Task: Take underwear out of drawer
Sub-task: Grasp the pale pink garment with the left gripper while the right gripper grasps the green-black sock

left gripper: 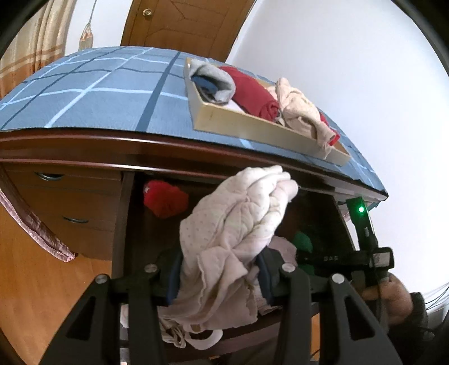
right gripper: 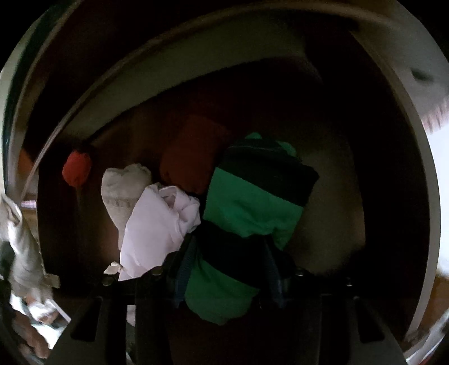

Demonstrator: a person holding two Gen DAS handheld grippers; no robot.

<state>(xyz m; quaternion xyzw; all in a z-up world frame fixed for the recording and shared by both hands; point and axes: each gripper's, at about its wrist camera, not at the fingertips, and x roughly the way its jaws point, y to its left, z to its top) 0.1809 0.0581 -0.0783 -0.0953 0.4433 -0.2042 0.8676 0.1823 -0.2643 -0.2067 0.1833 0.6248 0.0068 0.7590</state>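
Note:
My left gripper is shut on a cream dotted underwear and holds it in front of the open dark drawer. A red piece lies inside the drawer at the back left. My right gripper is inside the drawer, shut on a green and black striped underwear; it also shows in the left wrist view. Next to it lie a lilac piece, a white rolled piece and a red piece.
A shallow tray sits on the blue checked cloth on top of the furniture, holding grey, red and cream garments. Closed drawers with handles stand at left. A wooden door is behind.

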